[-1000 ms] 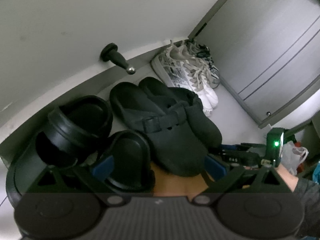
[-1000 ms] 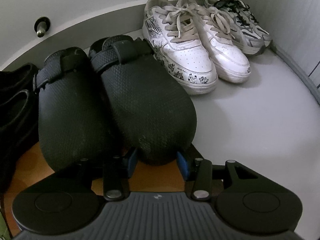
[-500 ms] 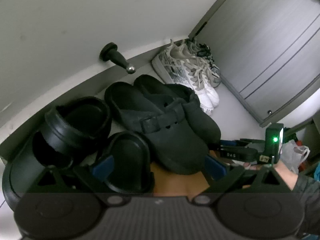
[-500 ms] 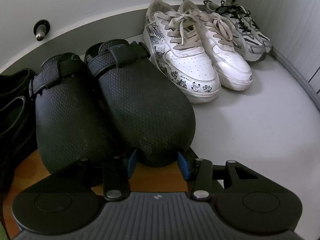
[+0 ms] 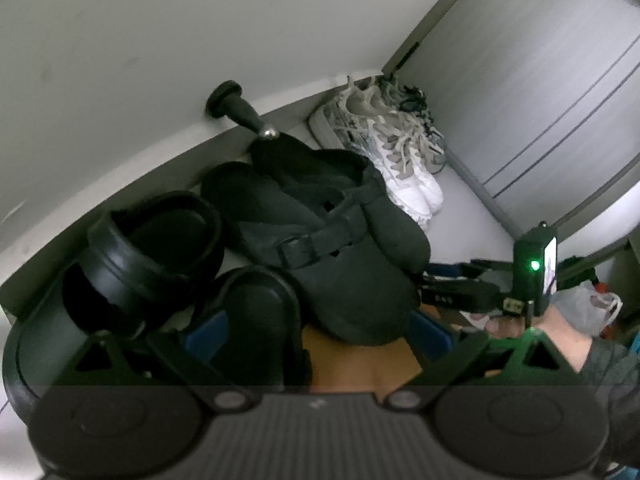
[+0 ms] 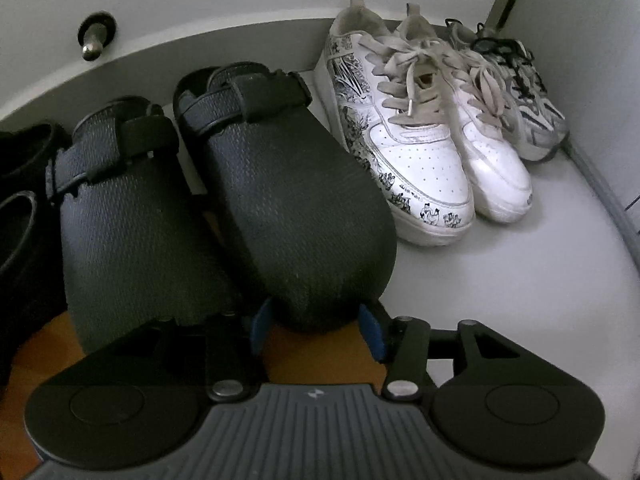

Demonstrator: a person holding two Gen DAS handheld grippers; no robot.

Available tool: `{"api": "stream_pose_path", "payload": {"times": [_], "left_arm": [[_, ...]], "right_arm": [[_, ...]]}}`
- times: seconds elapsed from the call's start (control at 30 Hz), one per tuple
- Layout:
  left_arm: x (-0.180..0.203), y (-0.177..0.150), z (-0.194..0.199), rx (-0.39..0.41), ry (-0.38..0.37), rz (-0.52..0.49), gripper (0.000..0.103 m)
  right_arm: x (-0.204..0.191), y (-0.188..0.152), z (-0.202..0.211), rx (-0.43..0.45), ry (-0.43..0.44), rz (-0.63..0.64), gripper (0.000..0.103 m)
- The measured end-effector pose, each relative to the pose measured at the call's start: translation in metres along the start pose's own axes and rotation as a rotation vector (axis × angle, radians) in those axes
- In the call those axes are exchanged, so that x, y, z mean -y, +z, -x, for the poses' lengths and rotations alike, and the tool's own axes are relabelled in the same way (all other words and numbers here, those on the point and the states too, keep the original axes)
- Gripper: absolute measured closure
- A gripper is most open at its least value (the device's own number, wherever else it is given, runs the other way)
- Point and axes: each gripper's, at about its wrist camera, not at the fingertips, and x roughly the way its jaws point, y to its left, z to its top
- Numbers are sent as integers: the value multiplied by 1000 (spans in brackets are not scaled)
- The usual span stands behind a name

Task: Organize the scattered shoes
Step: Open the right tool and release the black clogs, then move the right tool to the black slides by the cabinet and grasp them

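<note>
Left wrist view: we see the left gripper w/ jaws spread wide, its blue pads either side of the toe of a black sandal and the toe of a dark clog; whether either pad touches a shoe, we cannot tell. A second black sandal lies just beside it, toward the wall. The two clogs sit side by side, heels near the doorstop on the wall. Beyond them stand white sneakers, then a grey pair in the corner by the door. At right, a hand carries the right gripper, tips at the far clog's toe.

Right wrist view: our right gripper straddles the toe of the right-hand clog; jaws opening, toe still between the blue pads, slight gaps showing. Left-hand clog touches it. White printed sneakers stand just beside, grey sneakers in the corner, all heels to the wall.
</note>
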Motion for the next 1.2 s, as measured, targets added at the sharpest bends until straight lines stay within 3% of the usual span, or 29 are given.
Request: {"api": "stream_pose_path", "payload": {"times": [0.3, 0.57, 0.67, 0.93, 1.03, 1.2], "left_arm": [[0, 0, 8, 24, -6, -1, 5], [2, -1, 7, 17, -2, -8, 5], [2, -1, 6, 16, 2, -13, 5], [3, -3, 7, 26, 18, -15, 5], [2, -2, 11, 42, 34, -7, 5], [1, 6, 23, 35, 58, 13, 5]], "right_arm": [[-2, 3, 34, 14, 22, 9, 49], [-26, -18, 38, -79, 78, 102, 54], [-26, -15, 37, -85, 106, 89, 69], [-26, -16, 37, -51, 120, -1, 72], [-34, -16, 37, -41, 91, 44, 72], [-29, -12, 47, -38, 93, -2, 71]]}}
